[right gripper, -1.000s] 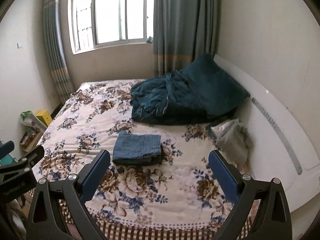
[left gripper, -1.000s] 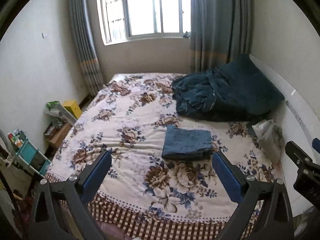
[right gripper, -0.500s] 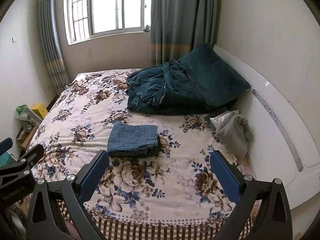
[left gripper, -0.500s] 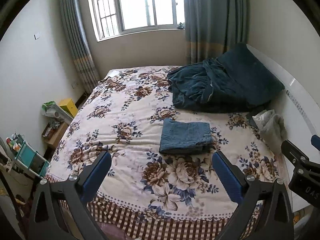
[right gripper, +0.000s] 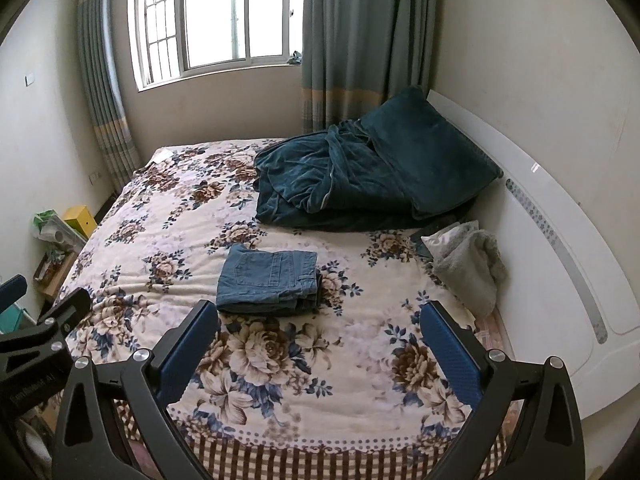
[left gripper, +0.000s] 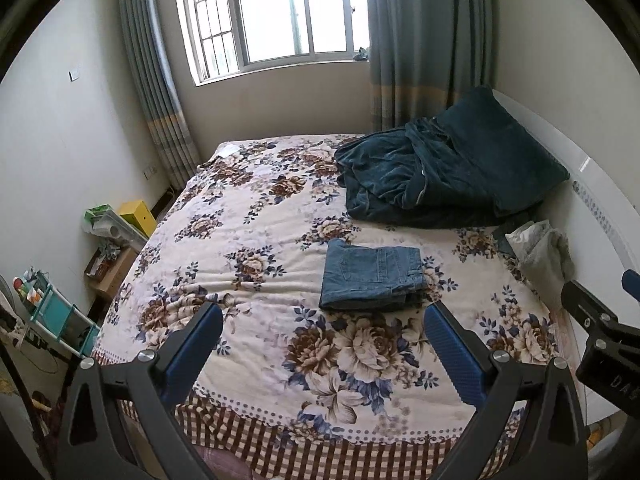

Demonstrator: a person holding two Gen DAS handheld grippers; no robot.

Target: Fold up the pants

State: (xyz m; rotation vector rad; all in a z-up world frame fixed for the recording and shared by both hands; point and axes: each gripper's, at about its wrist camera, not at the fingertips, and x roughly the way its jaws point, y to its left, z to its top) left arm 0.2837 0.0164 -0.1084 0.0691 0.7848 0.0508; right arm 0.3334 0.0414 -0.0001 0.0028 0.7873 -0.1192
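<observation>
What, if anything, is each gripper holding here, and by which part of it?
Nothing is held. The left gripper and right gripper are both open and empty, clear of the folded jeans lying on the bed.

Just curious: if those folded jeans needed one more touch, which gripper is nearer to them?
Probably the left gripper: the folded jeans lie between its open fingers, straight ahead. For the right gripper they sit off toward its left finger. Neither touches them.

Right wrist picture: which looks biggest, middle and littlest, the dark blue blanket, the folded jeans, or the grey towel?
1. dark blue blanket, easily the biggest, though it lies farthest away.
2. folded jeans.
3. grey towel, close to the jeans in size, so unsure.
</observation>
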